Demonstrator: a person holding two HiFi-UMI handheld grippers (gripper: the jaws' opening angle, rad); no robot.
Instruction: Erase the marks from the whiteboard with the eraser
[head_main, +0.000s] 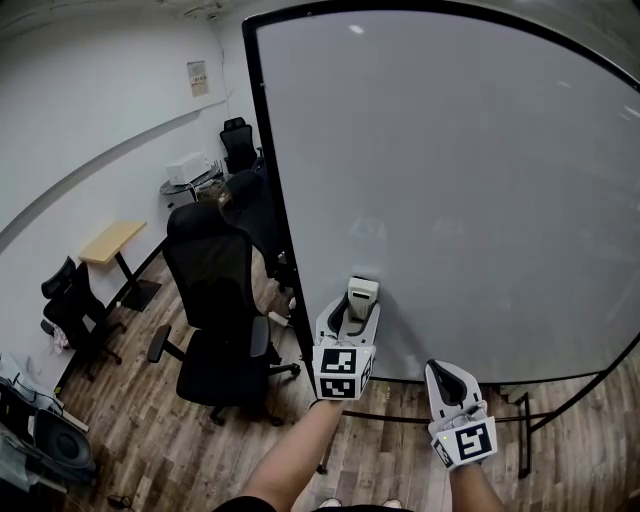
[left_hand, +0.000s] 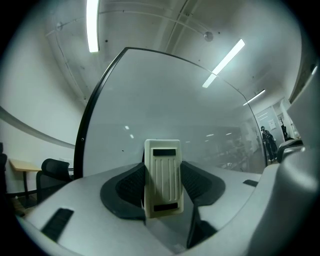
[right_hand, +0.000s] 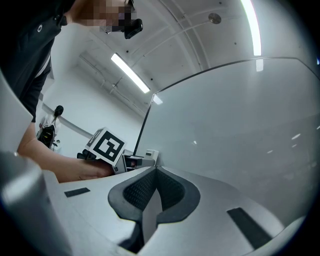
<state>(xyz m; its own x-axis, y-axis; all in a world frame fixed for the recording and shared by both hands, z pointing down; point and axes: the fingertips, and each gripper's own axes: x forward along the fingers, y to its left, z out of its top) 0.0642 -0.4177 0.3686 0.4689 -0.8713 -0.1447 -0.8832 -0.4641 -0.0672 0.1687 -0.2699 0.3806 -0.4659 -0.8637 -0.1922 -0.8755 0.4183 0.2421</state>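
eraser (left_hand: 162, 177) clamped in left gripper (head_main: 352, 318) — against whiteboard (head_main: 450, 180)

Left gripper (head_main: 352, 312) is out front, pointing to about 12 o'clock. Its jaws are clamped on the eraser (head_main: 362, 295), which stands upright between them. The bare left forearm (head_main: 297, 452) runs up to it from 7 o'clock. Right gripper (head_main: 447, 377) sits lower, at 4 o'clock of the left one and well apart from it. It tilts toward 11 o'clock, jaws pressed together with nothing between them. The right forearm (head_main: 470, 488) just shows at the bottom edge.
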